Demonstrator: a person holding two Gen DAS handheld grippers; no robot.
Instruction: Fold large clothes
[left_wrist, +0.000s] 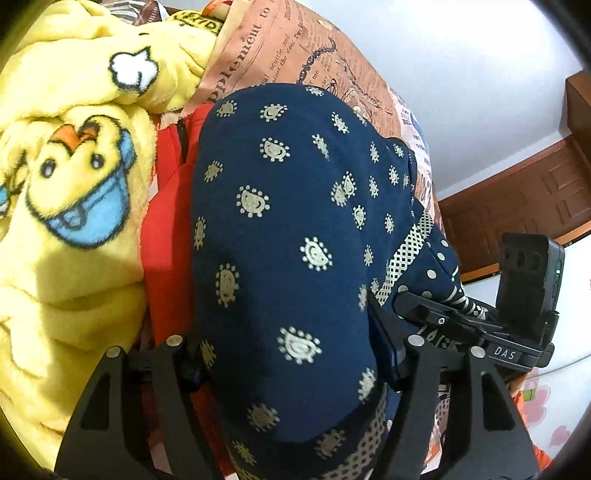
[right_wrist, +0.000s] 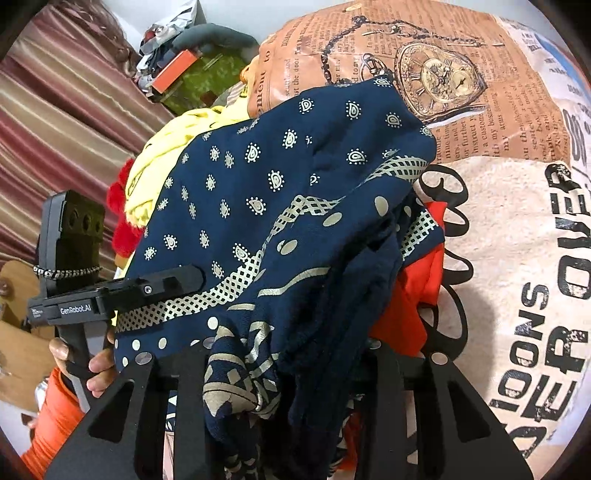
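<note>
A navy garment with a gold paisley print (left_wrist: 280, 236) fills the left wrist view and shows in the right wrist view (right_wrist: 266, 206). My left gripper (left_wrist: 288, 365) is shut on a bulging fold of it, the cloth bunched between the fingers. My right gripper (right_wrist: 288, 365) is shut on the bordered hem, which hangs in folds between its fingers. Each gripper shows in the other's view: the right one (left_wrist: 472, 321) at the garment's right edge, the left one (right_wrist: 110, 291) at its left edge.
The garment lies over a red garment (left_wrist: 166, 240) and a yellow duck-print fleece (left_wrist: 70, 184) on a bed with a newspaper-print cover (right_wrist: 498, 129). A striped curtain (right_wrist: 55, 129) and clutter are at the left. A wooden door (left_wrist: 524, 199) is at the right.
</note>
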